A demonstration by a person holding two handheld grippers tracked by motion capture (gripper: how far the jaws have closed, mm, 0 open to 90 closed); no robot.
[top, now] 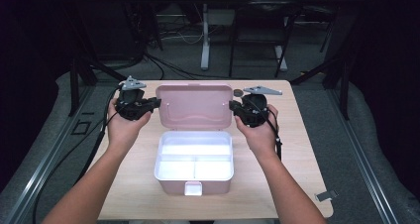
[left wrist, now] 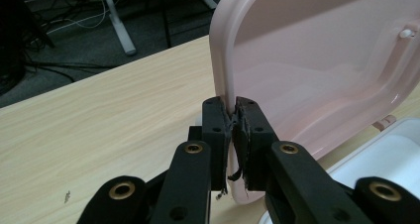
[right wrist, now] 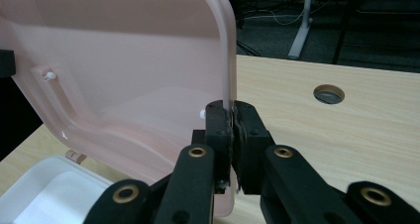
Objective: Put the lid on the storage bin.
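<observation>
High view: pink box (top: 193, 170) sits open at 6 o'clock on the counter (top: 307, 149), white tray inside, lid (top: 193, 106) upright behind it. Left hand-held gripper (top: 157, 103) clenched on the lid's 9 o'clock edge, right hand-held gripper (top: 232, 105) clenched on its 3 o'clock edge.

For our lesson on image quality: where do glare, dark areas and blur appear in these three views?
High view: the white tray in the pink box is overexposed, and the room's edges fall to black. Left gripper view: the lid looks soft, and the left hand-held gripper is sharp. Right gripper view: the lid is washed out, with a dim floor behind.
</observation>
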